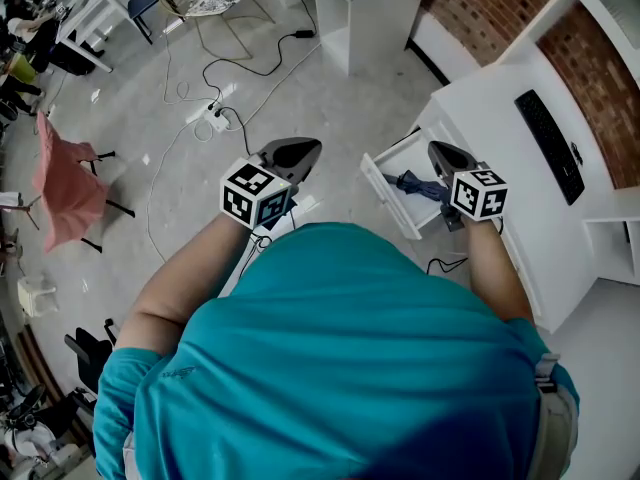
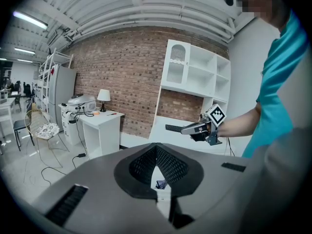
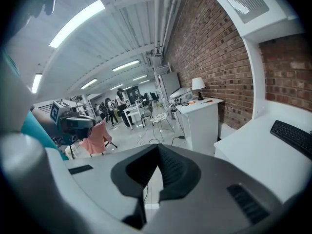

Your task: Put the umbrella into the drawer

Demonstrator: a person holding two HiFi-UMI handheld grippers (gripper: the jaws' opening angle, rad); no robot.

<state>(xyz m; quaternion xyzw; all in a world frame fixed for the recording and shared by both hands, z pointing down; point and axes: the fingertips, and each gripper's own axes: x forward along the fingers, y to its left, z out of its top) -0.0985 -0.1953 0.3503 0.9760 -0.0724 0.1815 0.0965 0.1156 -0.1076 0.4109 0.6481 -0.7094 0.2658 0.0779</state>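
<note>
A dark blue folded umbrella point(image 1: 418, 184) lies inside the open white drawer point(image 1: 383, 194) of the desk unit. A sliver of the umbrella point(image 2: 160, 184) also shows through the left gripper's jaw gap. My left gripper point(image 1: 300, 151) hangs over the floor to the left of the drawer, jaws together and empty point(image 2: 156, 150). My right gripper point(image 1: 446, 154) hovers just above the drawer's right side, over the umbrella but apart from it. Its jaws are closed with nothing between them point(image 3: 157, 150). Each gripper shows in the other's view: the right gripper point(image 2: 193, 128) and the left gripper point(image 3: 74, 124).
A white desk point(image 1: 500, 98) with a black keyboard point(image 1: 548, 143) stands right of the drawer. Cables and a power strip point(image 1: 215, 118) lie on the floor ahead. A pink-draped chair point(image 1: 65, 188) stands far left, and a white side table point(image 1: 370, 8) at the back.
</note>
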